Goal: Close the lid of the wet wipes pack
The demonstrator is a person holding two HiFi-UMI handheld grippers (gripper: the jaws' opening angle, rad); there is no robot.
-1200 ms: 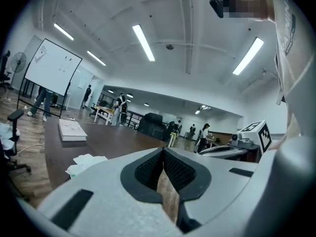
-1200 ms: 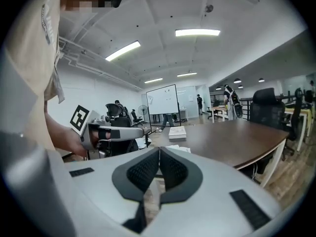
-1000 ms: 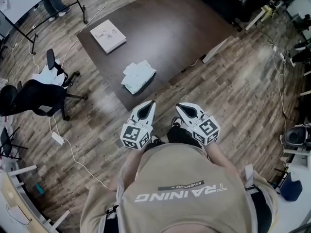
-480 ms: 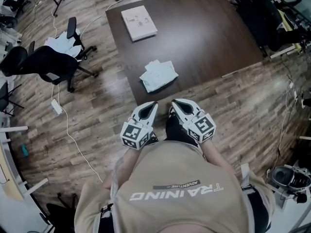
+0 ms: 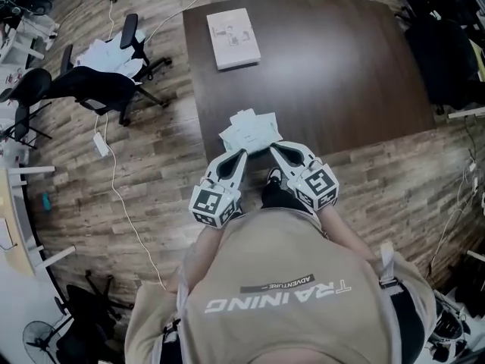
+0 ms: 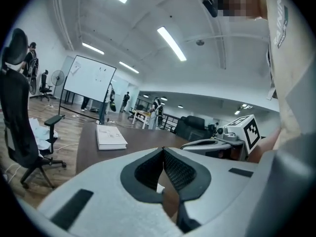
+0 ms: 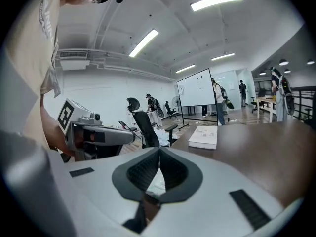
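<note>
The wet wipes pack (image 5: 248, 130) is a pale, crumpled packet lying at the near edge of the dark brown table (image 5: 333, 59). Its lid cannot be made out in the head view. Both grippers are held close to my chest, pointing at the pack. My left gripper (image 5: 242, 153) is shut and empty, its tip just short of the pack's near left side. My right gripper (image 5: 273, 145) is also shut and empty, next to the pack's near right corner. A sliver of the pack (image 6: 159, 186) (image 7: 157, 180) shows past the closed jaws in each gripper view.
A white flat box (image 5: 233, 38) lies at the table's far left corner. Black office chairs (image 5: 98, 82) with white cloth stand on the wood floor to the left, with a cable (image 5: 121, 203) trailing across the floor. Dark furniture (image 5: 455, 51) stands right of the table.
I have stepped closer to the table: the pack and table have come nearer in the head view, and both gripper tips have gone from short of the table to the pack's near edge. Both stay shut.
</note>
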